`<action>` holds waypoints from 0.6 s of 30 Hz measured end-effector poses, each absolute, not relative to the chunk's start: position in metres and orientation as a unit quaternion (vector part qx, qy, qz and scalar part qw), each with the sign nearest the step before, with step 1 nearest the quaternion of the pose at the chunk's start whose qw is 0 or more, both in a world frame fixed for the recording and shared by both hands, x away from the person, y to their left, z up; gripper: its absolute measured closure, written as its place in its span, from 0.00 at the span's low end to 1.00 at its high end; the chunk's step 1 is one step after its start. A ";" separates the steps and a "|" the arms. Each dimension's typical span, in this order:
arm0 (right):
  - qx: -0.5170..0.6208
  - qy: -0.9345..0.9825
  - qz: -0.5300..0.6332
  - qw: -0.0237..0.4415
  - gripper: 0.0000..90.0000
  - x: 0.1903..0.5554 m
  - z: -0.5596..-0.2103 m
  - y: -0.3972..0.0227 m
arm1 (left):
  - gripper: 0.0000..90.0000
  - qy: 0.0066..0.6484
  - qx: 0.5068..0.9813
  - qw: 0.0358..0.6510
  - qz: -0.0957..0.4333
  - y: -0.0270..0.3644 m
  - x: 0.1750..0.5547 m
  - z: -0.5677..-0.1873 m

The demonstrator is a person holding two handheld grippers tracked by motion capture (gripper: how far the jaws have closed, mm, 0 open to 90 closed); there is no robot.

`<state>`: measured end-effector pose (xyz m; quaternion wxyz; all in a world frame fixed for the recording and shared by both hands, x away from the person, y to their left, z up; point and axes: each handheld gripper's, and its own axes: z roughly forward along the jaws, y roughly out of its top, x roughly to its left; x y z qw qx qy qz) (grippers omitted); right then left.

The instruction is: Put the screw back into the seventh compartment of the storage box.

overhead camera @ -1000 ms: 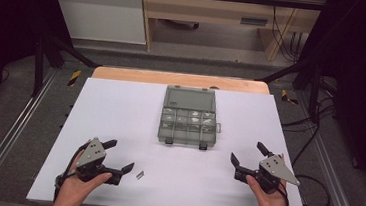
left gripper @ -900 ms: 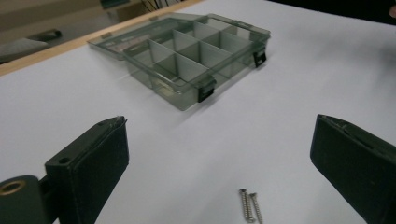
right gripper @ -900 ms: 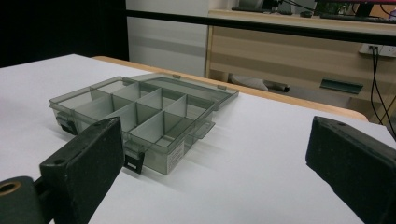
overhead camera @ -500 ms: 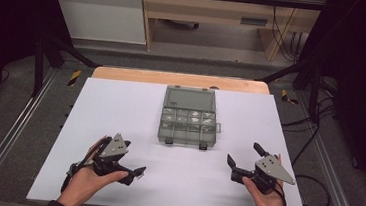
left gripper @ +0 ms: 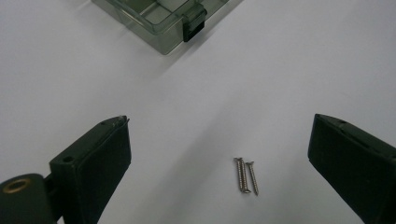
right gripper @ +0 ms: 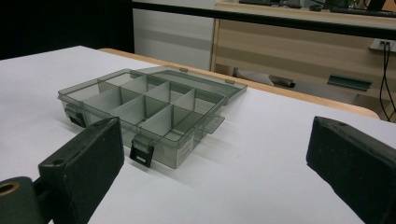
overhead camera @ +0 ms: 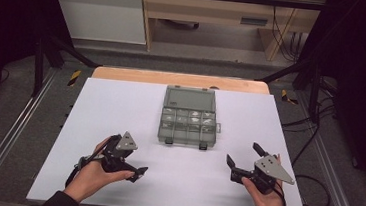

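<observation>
Compartment box (overhead camera: 188, 116): tabletop (overhead camera: 121, 102) centre, toward far edge (lid open). Two screws (left gripper: 246, 175): side by side between spread jaws of left gripper (overhead camera: 128, 166), near edge. Right gripper (overhead camera: 243, 161): spread, empty.

Bright, even overhead light on the white table (overhead camera: 120, 107); dark surroundings. Soft shadows beside the box (right gripper: 149, 112). Near jaws blurred.
</observation>
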<state>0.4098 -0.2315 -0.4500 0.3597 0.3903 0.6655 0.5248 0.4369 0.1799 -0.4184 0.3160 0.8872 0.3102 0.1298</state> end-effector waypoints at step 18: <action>0.392 0.667 0.524 0.356 0.05 0.409 -0.450 -0.232 | 0.51 0.332 0.903 0.256 0.094 0.179 0.440 -0.446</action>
